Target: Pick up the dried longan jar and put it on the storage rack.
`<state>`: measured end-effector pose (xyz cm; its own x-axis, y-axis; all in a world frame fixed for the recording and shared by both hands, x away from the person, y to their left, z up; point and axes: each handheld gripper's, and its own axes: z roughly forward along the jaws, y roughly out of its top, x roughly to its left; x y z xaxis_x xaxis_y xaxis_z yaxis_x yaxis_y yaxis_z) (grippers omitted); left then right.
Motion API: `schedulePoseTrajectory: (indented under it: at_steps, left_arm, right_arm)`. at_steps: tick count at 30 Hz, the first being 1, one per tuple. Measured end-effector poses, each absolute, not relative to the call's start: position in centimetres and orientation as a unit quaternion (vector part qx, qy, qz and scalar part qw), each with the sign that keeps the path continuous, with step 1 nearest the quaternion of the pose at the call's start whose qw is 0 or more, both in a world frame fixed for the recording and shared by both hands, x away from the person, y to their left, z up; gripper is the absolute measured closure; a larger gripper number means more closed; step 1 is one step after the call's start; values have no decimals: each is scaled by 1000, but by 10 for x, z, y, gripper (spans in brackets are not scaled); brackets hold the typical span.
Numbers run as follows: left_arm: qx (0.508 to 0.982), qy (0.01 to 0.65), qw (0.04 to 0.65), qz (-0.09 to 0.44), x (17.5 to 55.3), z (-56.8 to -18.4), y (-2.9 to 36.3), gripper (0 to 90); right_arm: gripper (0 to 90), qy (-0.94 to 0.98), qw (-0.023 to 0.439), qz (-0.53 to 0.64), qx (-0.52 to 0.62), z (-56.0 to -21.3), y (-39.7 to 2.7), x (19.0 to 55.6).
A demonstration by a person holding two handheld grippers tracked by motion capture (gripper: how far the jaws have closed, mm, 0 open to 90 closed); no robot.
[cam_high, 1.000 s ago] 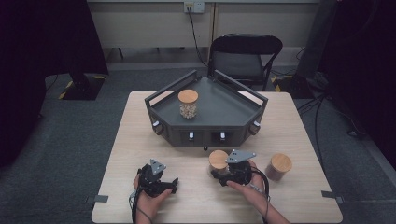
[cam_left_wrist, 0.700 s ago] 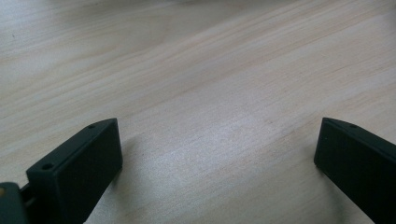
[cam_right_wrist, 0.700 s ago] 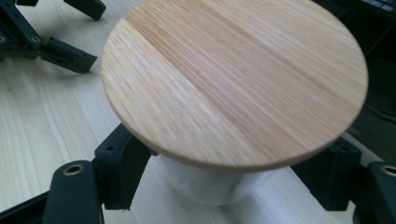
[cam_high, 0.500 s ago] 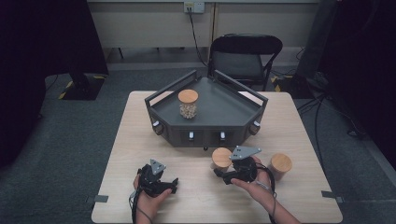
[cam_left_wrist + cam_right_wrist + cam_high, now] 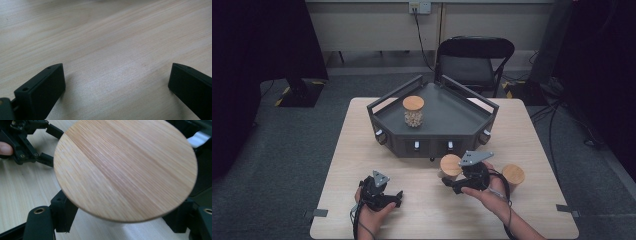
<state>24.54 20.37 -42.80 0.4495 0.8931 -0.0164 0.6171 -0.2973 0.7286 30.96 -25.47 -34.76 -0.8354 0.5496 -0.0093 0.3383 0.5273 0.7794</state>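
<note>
Nearest, ahead of the grey tray point(image 5: 472, 131): left gripper point(image 5: 382, 196) resting low on the table point(image 5: 347, 165), jaws spread wide on nothing, likely idle. Closer to the tray's front wall: right gripper point(image 5: 452, 181) clamped around a wood-lidded jar point(image 5: 450, 165), apparently lifted for transfer; second such jar point(image 5: 513, 175) just beside. Farthest, inside the tray: lidded jar of nuts point(image 5: 413, 111), upright.

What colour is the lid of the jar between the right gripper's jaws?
Light tan wood with straight grain streaks; the lid shows best in the right gripper view.

Dim room, bright tabletop, soft closeups
</note>
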Motion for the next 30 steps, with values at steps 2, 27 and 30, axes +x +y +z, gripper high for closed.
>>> schedulePoseTrajectory:
  at_steps: [2,27,30]
  left_arm:
    - [780,484,342,202,245,-428,204,1]
    - [780,484,342,202,245,-428,204,1]
    - [780,484,342,202,245,-428,204,1]
  right_arm:
    - [250,864,124,415,258,-344,-256,312]
    - [250,874,134,398,246,-298,-243,335]
    - [250,874,133,397,249,-292,-243,338]
